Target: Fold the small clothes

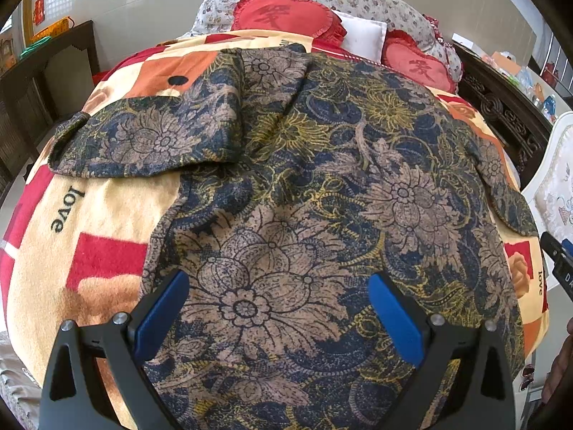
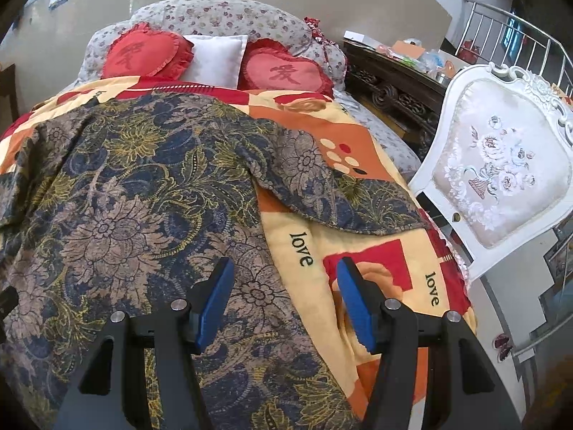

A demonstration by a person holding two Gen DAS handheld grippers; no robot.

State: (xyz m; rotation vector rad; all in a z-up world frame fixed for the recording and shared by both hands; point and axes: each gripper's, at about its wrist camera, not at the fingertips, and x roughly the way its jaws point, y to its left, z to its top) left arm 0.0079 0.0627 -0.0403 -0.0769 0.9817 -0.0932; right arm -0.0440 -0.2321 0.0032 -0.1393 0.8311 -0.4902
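A dark blue and tan floral shirt (image 1: 304, 186) lies spread flat on the bed's patterned blanket (image 1: 89, 215), with a short sleeve out to each side. My left gripper (image 1: 277, 286) is open and empty, hovering over the shirt's lower middle. In the right wrist view the same shirt (image 2: 125, 197) fills the left half, its right sleeve (image 2: 340, 193) lying on the blanket (image 2: 358, 243). My right gripper (image 2: 284, 272) is open and empty above the shirt's right side edge. The right gripper's tip shows at the left wrist view's right edge (image 1: 558, 261).
Two red heart cushions (image 2: 143, 53) (image 2: 286, 71), a white pillow (image 2: 215, 57) and a floral bolster (image 2: 222, 14) lie at the bed's head. A white upholstered chair (image 2: 501, 172) stands right of the bed. A dark carved cabinet (image 2: 394, 82) stands behind it.
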